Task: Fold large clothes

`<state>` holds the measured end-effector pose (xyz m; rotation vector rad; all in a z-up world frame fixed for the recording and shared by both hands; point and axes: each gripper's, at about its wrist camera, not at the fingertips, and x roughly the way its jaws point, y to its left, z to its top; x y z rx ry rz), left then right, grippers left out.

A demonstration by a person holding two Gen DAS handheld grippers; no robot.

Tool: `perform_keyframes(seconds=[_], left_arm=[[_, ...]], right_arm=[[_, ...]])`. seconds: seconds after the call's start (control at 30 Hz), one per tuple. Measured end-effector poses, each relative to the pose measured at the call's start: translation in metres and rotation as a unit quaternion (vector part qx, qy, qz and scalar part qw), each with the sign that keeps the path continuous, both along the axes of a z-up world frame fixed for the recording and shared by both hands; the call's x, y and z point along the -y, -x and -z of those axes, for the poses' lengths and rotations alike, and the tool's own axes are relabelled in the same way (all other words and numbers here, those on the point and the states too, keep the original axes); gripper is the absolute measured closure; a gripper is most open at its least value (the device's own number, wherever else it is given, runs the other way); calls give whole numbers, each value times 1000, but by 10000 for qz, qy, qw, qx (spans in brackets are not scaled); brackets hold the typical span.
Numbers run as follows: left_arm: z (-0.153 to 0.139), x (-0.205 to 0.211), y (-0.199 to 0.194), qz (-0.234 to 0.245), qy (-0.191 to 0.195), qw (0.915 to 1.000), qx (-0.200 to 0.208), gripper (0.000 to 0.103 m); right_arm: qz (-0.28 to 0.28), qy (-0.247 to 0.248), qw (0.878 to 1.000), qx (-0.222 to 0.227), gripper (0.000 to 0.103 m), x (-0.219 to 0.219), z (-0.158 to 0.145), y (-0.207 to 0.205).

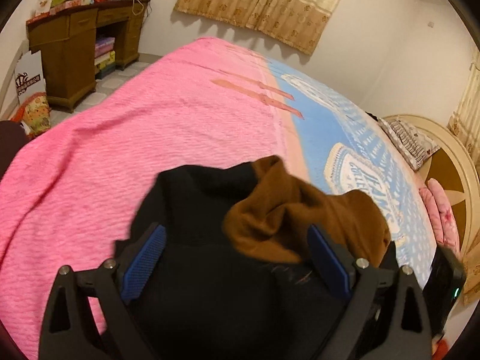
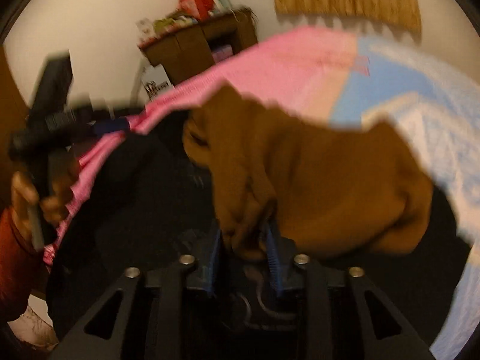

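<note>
Right gripper (image 2: 244, 252) has its jaws closing around a bunched brown fold of the black-and-brown garment (image 2: 315, 174) heaped on the bed (image 1: 150, 138), while the left gripper (image 1: 237, 258) stands open over it; soft, limp, bulky cloth is probably best pinched at hems or corners.

- Bedspread (image 1: 150, 138): bright pink, rippled weave, on one half of the bed.
- Blanket (image 1: 354, 138) beside the bedspread: pale blue with white lettering and checks.
- Garment (image 1: 210, 270) on the bedspread: black outside, brown lining (image 1: 270, 219).
- Curtain (image 1: 264, 0) above the bedspread: tan and cream with round flower motifs.
- Desk (image 1: 69, 48) beyond the bedspread: dark brown wood.
- Left hand-held gripper (image 1: 237, 258): black frame, blue pads (image 1: 147, 258).
- Sleeve (image 2: 12, 246): red.
</note>
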<state>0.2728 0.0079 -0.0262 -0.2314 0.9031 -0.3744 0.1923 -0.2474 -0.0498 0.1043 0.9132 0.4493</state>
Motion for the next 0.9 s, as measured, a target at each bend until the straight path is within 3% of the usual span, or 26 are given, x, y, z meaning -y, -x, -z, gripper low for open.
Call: perform_keyframes(seconds=[0.07, 0.13, 0.2, 0.27, 0.33, 0.4, 0.47, 0.57, 0.6, 0.63, 0.67, 0.8, 0.83, 0.87, 0.9], left_arm=[[-2, 22, -5, 141, -224, 9996, 51, 6], [3, 52, -11, 215, -846, 9962, 80, 6], [12, 72, -18, 198, -1203, 9925, -26, 6], [23, 86, -26, 185, -1417, 9896, -160, 6], [37, 95, -31, 80, -1876, 9816, -345, 4], [46, 96, -29, 47, -2076, 9775, -358, 1], [49, 94, -23, -7, -2275, 9736, -167, 0], [51, 91, -22, -51, -2371, 9714, -91, 0], [52, 88, -22, -173, -2477, 9687, -37, 0], [52, 88, -23, -222, -2470, 9688, -18, 0], [53, 86, -25, -252, -2423, 9699, -9, 0], [51, 82, -27, -180, -2153, 9764, -74, 0], [47, 80, -23, -68, -2081, 9781, -54, 3], [39, 75, -16, 23, -2012, 9796, 17, 14], [29, 67, -7, 72, -1941, 9808, 166, 17]], right_arm=[[-52, -314, 9995, -60, 35, 9, -5, 6], [-198, -643, 9974, -270, 24, 18, -13, 13], [-140, -610, 9979, -161, 24, 25, -29, 24], [117, -846, 9958, 339, 24, 44, -56, 29], [450, -1103, 9902, 726, 26, 64, -77, 28], [746, -1173, 9859, 931, 43, 75, -88, 12], [578, -1327, 9866, 753, 45, 69, -78, -11], [140, -874, 9961, 23, 51, 35, -30, -48], [110, -542, 9979, -342, 51, 22, 1, -64], [254, -320, 9992, -33, 51, 19, 10, -67], [320, -310, 9989, 117, 51, 19, 12, -71], [490, -506, 9974, -146, 49, 27, 7, -80], [471, -475, 9976, -164, 47, 28, 3, -77], [491, -472, 9975, -184, 47, 31, -1, -73], [598, -560, 9965, -176, 47, 40, -12, -61]])
